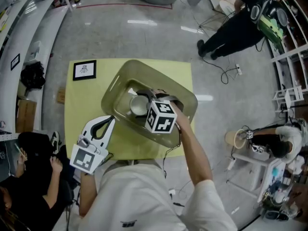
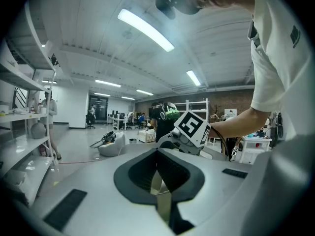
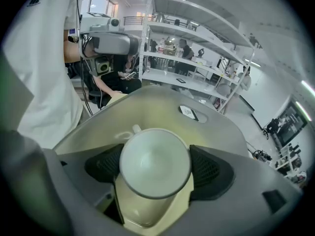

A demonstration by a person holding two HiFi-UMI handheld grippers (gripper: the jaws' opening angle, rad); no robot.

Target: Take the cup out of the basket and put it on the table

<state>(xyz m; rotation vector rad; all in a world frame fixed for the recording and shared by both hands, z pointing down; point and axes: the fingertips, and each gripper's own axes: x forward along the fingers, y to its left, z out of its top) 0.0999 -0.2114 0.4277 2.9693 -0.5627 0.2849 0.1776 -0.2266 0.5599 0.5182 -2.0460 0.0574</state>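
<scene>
- Cup (image 3: 154, 162): a white cup, open mouth facing the camera, sits squarely between the two dark pads of the right gripper (image 3: 153, 173). Its small handle points away from the claw.
- The right claw is closed on the cup; the pads appear to press the cup's left and right sides, with no gap showing on either side.
- Cup and claw are both down inside the basket (image 3: 162, 100), a pale olive tub whose walls rise ahead of the claw and on both sides of it.
- In the head view the basket (image 1: 144, 69) stands on a yellow-green table (image 1: 82, 100), and the cup (image 1: 138, 105) shows just ahead of the right claw's marker cube.
- The left gripper (image 2: 160, 178) is pinched together on nothing, held well to the left of the right claw, off the basket.
- The step in hand looks like the lift-out. To do it well, I would hold the squeeze firm and raise the cup straight up until it clears the wall ahead of the claw.
- Then carry it to bare table beside the basket and set it down level before letting the pads part.
</scene>
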